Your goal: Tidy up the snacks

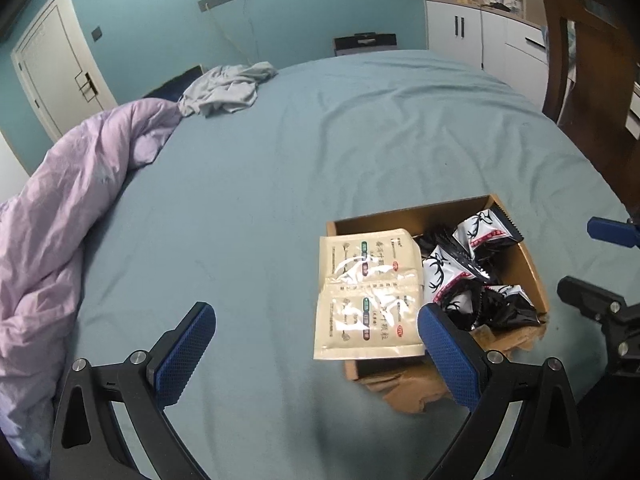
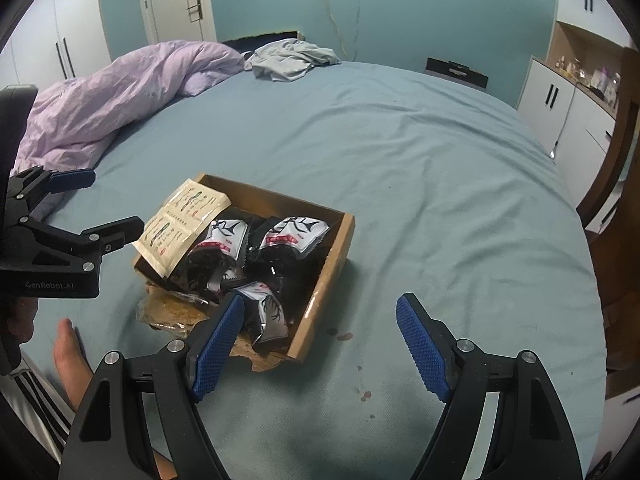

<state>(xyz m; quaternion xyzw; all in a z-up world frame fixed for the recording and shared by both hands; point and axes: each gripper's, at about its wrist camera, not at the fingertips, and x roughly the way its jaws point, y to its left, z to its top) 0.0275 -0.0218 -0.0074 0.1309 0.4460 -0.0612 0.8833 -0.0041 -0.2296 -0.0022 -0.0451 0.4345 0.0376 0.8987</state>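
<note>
In the left wrist view, the left claw is seen spread wide above the bed, with nothing between its blue pads. A cardboard box is placed on the blue-grey sheet just beyond the right-hand pad. Two joined beige sachets are laid over the box's left rim, and several black-and-white snack packets are gathered inside the box. Torn cardboard is visible at the near edge of the box. A lilac duvet is bunched along the left side of the bed, and a grey garment is left near the far end. In the right wrist view, the right claw is likewise held spread and empty, its left pad just in front of the box's near edge. The box is seen with the snack packets inside and the beige sachets tilted over its left rim. The left claw is shown at the left edge, open, beside the sachets.
</note>
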